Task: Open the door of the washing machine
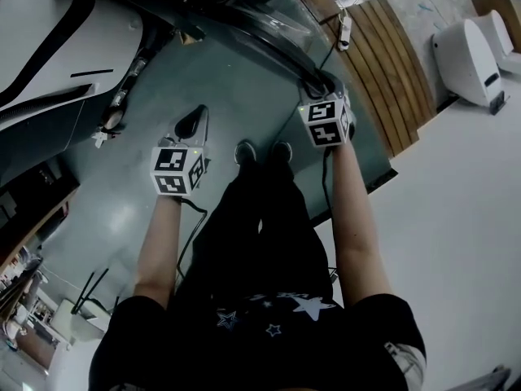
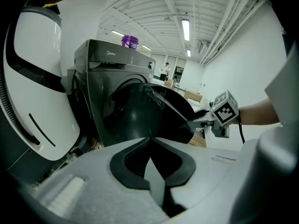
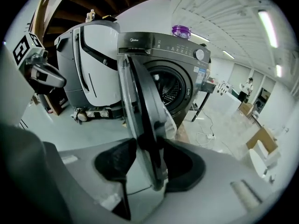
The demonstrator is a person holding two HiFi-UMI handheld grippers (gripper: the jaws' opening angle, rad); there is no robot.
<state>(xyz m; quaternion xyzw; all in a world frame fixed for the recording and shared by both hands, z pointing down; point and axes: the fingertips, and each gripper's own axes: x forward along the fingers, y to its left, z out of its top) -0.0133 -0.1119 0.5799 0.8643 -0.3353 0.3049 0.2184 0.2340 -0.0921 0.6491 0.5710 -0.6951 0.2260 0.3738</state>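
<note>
"Midea" is printed in pale letters on the top panel of the dark washing machine [image 3: 184, 85], left of its control dial. A sticker on the front beside the drum mouth is too small to read. Each gripper's cube carries black-and-white square markers and no words. A purple container [image 3: 181, 31] stands on the machine's lid.

The door [image 3: 140, 106] is swung well out from the front, hinged on the side nearer the white machine [image 3: 93, 64] with black trim, which stands just beside the washer. The right gripper view sees the door almost edge-on, with the drum mouth open behind it. Bare grey-green floor [image 1: 146, 194] lies between the door's glass face and the white machine (a cable and power strip lie on the floor on the other side).

The right gripper [image 3: 145, 146] is clamped on the door's free rim, one pad on each face. The left gripper [image 2: 149, 141] has its jaws together, holds nothing, and points at the machine, well apart from the door
</note>
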